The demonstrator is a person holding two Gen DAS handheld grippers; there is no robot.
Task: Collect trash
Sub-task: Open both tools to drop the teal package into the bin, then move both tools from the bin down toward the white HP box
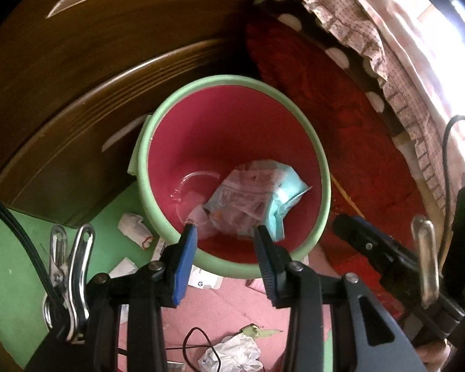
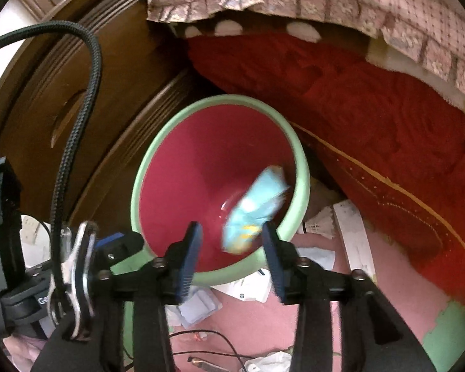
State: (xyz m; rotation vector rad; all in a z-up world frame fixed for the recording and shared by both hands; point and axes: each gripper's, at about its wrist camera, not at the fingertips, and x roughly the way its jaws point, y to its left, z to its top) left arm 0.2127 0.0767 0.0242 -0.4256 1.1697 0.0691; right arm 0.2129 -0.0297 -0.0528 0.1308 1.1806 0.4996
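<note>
Green-rimmed and pink inside, the bin stood on the floor between a brown wooden cabinet on the left and a red blanket on the right. My left claw hung over its near rim, spread with nothing between the pads. In the bin lay a clear plastic lid and a crumpled pale-blue printed wrapper. My right claw was spread too, a blurred blue wrapper loose past its tips inside the bin. White scraps littered the floor.
</note>
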